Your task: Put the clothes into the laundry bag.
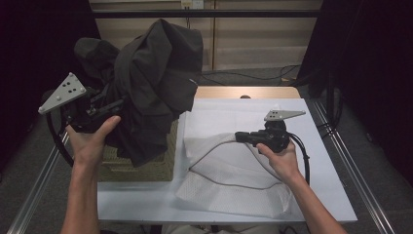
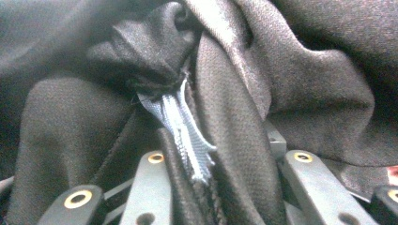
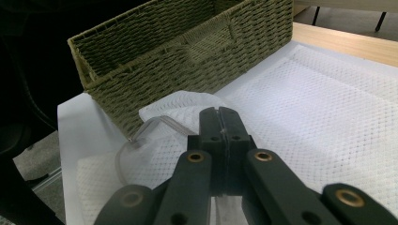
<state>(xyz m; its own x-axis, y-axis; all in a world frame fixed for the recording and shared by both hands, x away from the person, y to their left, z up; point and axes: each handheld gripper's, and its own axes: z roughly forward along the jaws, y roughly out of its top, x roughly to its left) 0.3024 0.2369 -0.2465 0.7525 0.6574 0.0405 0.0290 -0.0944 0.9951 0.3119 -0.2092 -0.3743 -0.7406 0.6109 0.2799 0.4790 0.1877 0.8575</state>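
Note:
A dark garment [image 1: 151, 87] hangs bunched in the air above a woven basket [image 1: 146, 168]. My left gripper [image 1: 114, 105] is shut on its fabric at the left. In the left gripper view the dark cloth [image 2: 263, 84] fills the space between the jaws of that gripper [image 2: 220, 154], and a frayed grey label [image 2: 185, 131] runs down it. A white mesh bag [image 1: 234, 175] with a thin cord [image 1: 214, 180] lies flat on the table. My right gripper [image 1: 241, 136] rests at its upper edge, jaws pressed together [image 3: 219, 117] with mesh [image 3: 319, 108] pinched under them.
The olive woven basket [image 3: 187, 51] stands on the left half of the white table [image 1: 136, 200], its open top under the garment. Bare wooden tabletop [image 1: 243, 92] lies behind the bag. Metal rails [image 1: 350, 161] run along both table sides.

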